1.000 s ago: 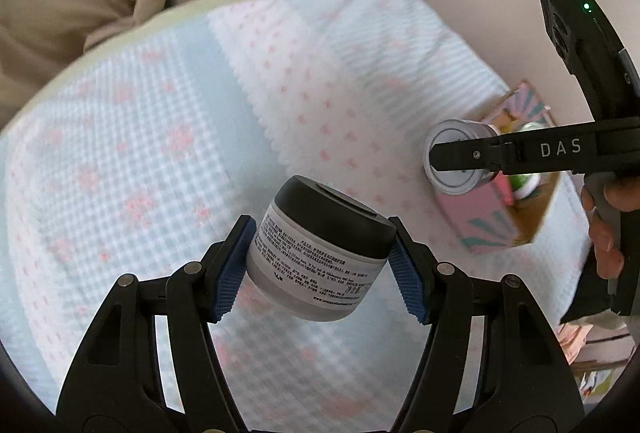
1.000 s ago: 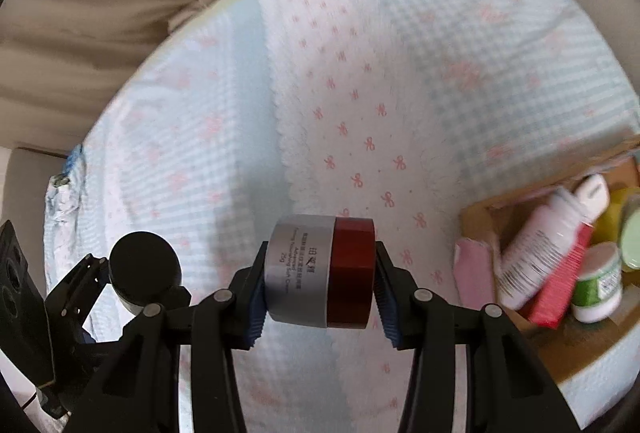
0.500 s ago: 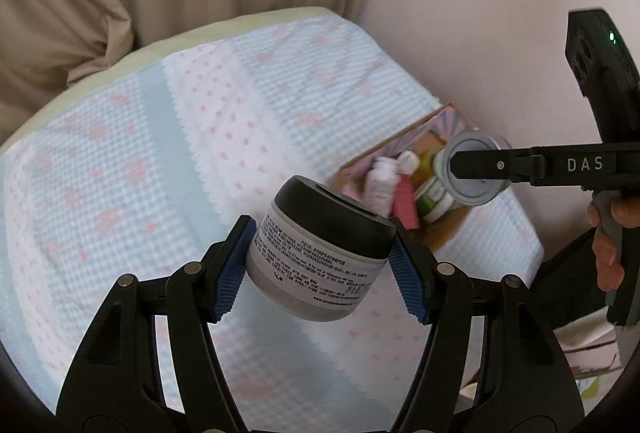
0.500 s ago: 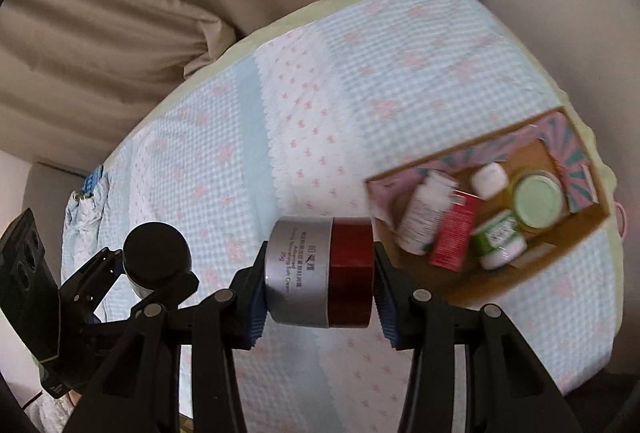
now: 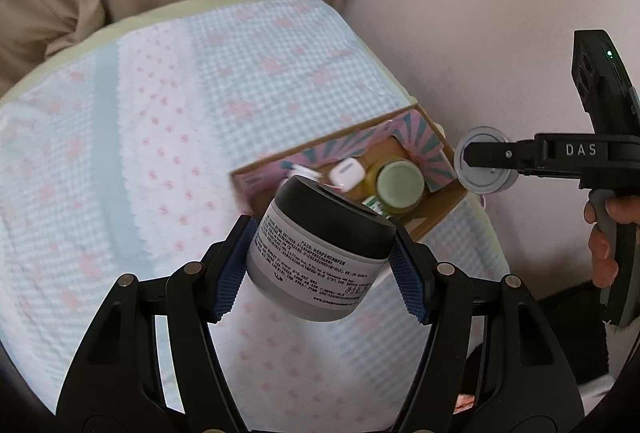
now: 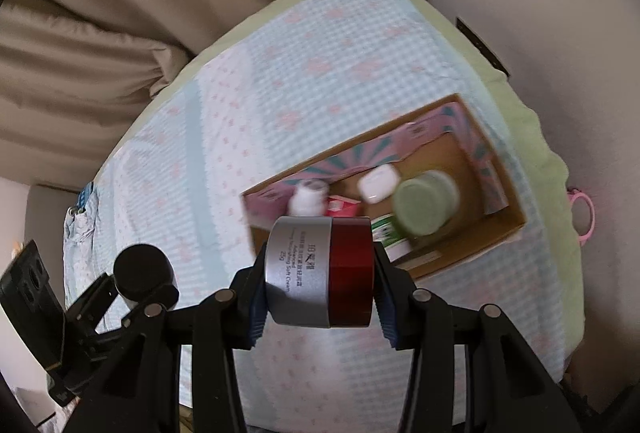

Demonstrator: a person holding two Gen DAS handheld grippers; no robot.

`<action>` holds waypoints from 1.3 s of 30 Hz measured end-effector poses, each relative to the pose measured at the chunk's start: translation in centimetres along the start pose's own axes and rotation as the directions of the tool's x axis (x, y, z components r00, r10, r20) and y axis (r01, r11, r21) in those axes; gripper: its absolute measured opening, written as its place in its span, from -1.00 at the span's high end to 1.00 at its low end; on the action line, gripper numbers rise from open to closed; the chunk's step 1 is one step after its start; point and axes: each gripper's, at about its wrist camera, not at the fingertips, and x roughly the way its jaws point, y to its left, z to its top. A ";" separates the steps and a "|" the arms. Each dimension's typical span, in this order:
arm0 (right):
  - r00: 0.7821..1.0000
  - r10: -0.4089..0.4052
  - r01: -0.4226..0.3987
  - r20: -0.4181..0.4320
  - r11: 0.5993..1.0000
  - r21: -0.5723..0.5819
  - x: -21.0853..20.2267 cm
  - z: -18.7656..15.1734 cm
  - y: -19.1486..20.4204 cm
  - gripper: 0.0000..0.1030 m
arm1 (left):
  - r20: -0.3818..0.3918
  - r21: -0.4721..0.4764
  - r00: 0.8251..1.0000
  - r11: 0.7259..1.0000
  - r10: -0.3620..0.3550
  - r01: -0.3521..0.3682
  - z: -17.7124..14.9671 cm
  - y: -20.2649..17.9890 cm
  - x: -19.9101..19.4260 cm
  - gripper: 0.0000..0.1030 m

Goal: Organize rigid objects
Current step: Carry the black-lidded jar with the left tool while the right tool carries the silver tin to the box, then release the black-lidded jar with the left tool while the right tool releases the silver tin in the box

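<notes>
Carrying | left claw grips black-lidded jar, right claw grips red-lidded jar | risk: crowded box, jars may collide

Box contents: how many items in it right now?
5 visible: white bottle, red pack, white case, green-lidded jar, green-labelled tub. The held jars may hide more.
</notes>
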 end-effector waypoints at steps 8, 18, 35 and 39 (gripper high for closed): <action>0.999 0.005 -0.003 -0.045 0.999 0.051 2.7 4.4 -6.8 0.19 | -0.072 -0.003 0.997 1.000 0.005 -0.005 2.9 -3.0 7.9 -0.21; 0.994 -0.083 0.079 -0.076 0.995 -0.053 8.7 8.8 -9.8 0.19 | -0.189 0.057 0.981 0.997 0.053 -0.043 5.3 -4.9 18.5 -0.21; 0.992 -0.051 0.035 -0.116 0.990 -0.140 13.5 10.1 -10.2 -0.66 | -0.246 0.197 0.956 0.974 0.157 -0.110 5.9 -7.1 21.0 -0.99; 0.991 -0.039 0.013 -0.125 0.979 -0.205 13.0 9.5 -8.7 -1.00 | -0.252 0.197 0.951 0.972 0.178 -0.130 5.6 -6.8 19.8 -0.99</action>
